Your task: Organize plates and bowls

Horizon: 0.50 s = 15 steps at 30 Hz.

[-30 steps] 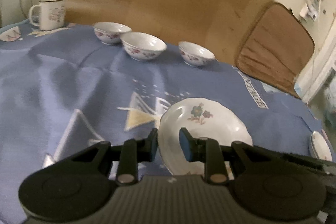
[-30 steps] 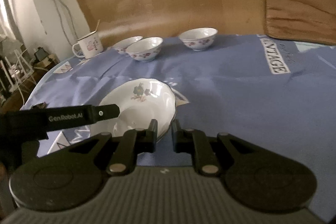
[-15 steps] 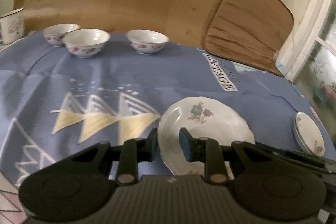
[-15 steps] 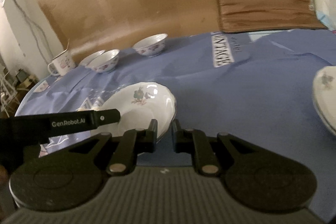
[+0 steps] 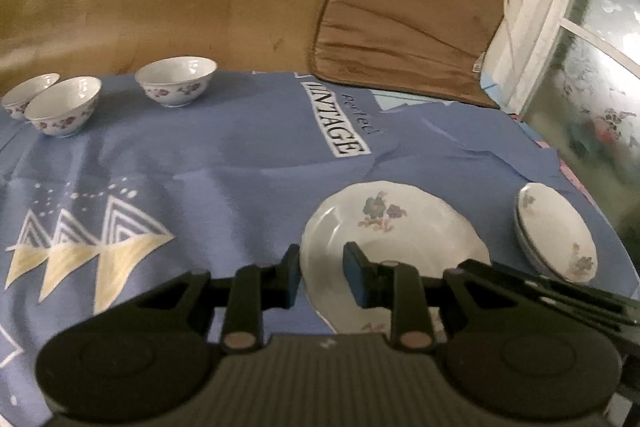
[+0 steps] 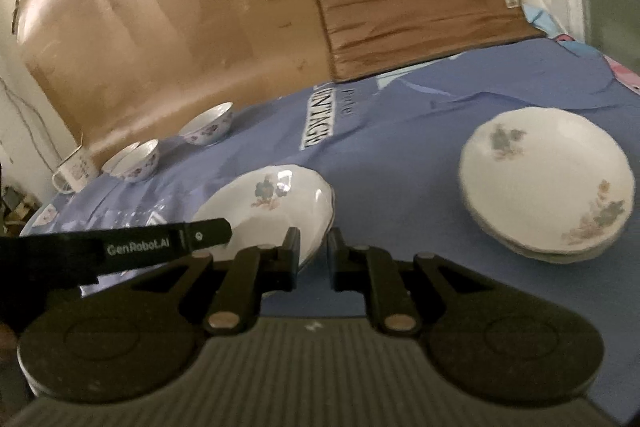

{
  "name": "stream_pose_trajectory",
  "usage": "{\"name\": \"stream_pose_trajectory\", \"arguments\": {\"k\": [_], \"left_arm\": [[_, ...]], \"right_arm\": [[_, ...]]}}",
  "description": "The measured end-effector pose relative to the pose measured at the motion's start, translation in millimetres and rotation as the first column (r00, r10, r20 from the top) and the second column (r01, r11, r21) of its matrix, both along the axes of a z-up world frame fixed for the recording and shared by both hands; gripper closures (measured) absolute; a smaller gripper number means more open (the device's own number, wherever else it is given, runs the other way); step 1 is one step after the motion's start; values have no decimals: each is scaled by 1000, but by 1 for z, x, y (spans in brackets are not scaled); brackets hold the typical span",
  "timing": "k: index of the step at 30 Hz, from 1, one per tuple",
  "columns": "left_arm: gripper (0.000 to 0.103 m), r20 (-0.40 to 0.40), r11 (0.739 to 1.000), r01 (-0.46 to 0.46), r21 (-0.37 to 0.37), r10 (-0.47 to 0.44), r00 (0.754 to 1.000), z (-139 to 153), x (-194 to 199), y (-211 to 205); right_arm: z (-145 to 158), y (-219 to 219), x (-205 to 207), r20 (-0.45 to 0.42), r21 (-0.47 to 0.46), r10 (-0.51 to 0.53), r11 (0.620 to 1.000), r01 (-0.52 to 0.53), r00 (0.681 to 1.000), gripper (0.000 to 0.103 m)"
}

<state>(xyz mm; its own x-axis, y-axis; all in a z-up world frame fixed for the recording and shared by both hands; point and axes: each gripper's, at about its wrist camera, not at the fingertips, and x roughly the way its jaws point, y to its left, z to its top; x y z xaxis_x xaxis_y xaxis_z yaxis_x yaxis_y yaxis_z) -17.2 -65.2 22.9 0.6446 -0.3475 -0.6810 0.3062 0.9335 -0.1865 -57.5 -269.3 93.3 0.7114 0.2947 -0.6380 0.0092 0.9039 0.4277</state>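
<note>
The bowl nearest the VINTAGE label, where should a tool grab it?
Probably by the rim. The bowl stands upright and apart from the other two bowls, so one finger can go inside and one outside the thin wall. Coming from above on its near side looks easiest.

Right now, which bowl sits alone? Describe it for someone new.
Start at the VINTAGE label on the blue tablecloth. To its left, along the far edge, stand three small floral bowls. The lone bowl is nearest the label, apart from the close pair.
</note>
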Motion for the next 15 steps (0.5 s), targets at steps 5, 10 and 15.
{"name": "stream_pose_trajectory", "arguments": {"k": [5,10,15], "left_arm": [[79,29,1000,22,7,-23,999,9,1,-17],[79,49,998,61,7,-62,997,17,5,-42],[79,67,993,120,12,-121,990,22,8,-73]], "right_arm": [[3,-11,-3,29,2,-32,999,32,999,86],[9,-29,-5,56,-4,-83,996,84,995,86],[13,-52,-11,72,-7,-148,989,149,986,86]]}}
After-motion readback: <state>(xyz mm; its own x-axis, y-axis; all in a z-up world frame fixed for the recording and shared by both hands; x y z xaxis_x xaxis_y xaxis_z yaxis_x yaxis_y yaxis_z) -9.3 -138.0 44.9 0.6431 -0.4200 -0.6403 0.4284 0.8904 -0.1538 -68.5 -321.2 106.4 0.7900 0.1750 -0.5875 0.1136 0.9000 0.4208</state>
